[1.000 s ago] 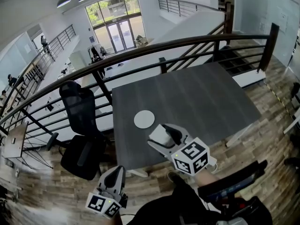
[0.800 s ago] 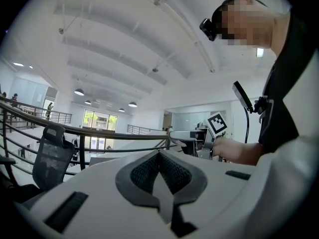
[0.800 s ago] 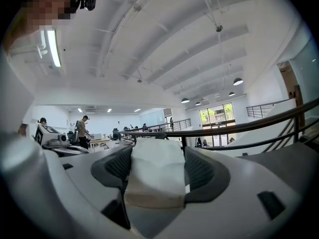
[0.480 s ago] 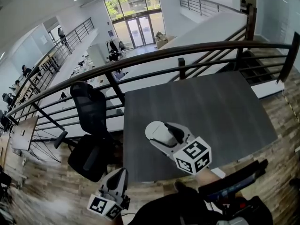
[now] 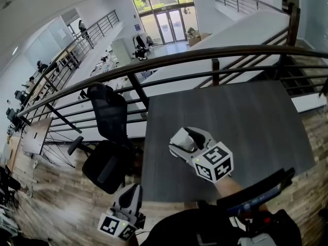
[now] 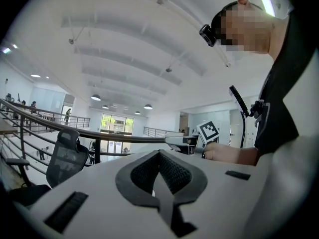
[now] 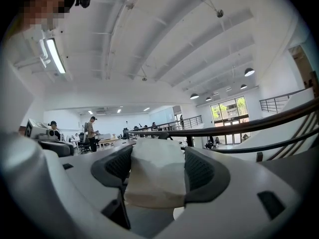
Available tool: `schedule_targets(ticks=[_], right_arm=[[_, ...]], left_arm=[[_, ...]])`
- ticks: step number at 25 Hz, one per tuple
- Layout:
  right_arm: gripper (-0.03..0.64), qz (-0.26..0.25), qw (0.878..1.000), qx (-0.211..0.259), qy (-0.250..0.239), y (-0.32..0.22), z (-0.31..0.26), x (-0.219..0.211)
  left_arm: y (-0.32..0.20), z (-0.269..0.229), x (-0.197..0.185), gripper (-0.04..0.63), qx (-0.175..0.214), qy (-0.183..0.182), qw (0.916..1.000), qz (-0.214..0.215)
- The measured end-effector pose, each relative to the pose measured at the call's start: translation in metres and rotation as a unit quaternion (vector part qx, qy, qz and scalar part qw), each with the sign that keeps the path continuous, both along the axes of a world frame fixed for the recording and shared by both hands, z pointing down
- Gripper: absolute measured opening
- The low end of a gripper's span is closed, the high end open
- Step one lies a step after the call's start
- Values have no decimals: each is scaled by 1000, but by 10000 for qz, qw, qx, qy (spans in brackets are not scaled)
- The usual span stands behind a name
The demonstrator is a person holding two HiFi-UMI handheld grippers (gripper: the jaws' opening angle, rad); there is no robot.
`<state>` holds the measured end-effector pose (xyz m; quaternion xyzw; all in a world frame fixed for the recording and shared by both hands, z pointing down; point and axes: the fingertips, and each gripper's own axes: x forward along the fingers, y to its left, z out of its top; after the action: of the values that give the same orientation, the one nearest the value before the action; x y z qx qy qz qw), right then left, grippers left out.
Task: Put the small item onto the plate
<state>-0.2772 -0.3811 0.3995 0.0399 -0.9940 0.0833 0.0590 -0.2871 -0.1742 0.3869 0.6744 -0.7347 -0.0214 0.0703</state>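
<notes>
Near the lower middle of the head view, your right gripper (image 5: pixel 185 137) hangs over the near left part of the dark grey surface (image 5: pixel 241 117), with its marker cube toward you. Its own view shows the right gripper (image 7: pixel 158 156) clenched on the small item (image 7: pixel 155 178), a pale, off-white lump with creased, angular faces. The lump fills the gap between the two dark ribbed pads and sticks out past their tips. From the head view you cannot make out the item, because the gripper's white body covers it. At the lower left of the head view, your left gripper (image 5: pixel 132 189) is held low beside your body, off the surface's near left corner and well apart from the right one. Its own view shows the left gripper (image 6: pixel 159 158) closed, with the pads meeting and nothing between them. At the middle right of that view, your hand with the right gripper's marker cube is visible. Left of the surface stands a black office chair (image 5: pixel 110 137) on a wood-plank floor, and a dark curved railing (image 5: pixel 205 55) runs behind the surface's far edge.
</notes>
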Motion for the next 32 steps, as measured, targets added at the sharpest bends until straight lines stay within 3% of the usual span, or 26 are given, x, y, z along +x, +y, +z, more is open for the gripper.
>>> schedule_targets(ticks=[8, 14, 23, 27, 32], right_arm=[[331, -289, 9993, -118, 221, -24, 25, -29], [331, -482, 9980, -226, 341, -38, 46, -42], [331, -555, 9942, -437, 807, -60, 111, -65], [331, -494, 9925, -299, 1080, -64, 143, -75], [331, -467, 9879, -202, 1462, -73, 191, -86]], left_arm=[[-13, -3, -8, 3, -95, 5, 9990, -441], [-11, 1, -16, 3, -230, -20, 9928, -1172], [-14, 2, -8, 3, -332, 109, 9895, -1404], [-5, 9, -16, 3, -556, 231, 9845, -1648], [1, 8, -16, 3, -507, 271, 9831, -1740]])
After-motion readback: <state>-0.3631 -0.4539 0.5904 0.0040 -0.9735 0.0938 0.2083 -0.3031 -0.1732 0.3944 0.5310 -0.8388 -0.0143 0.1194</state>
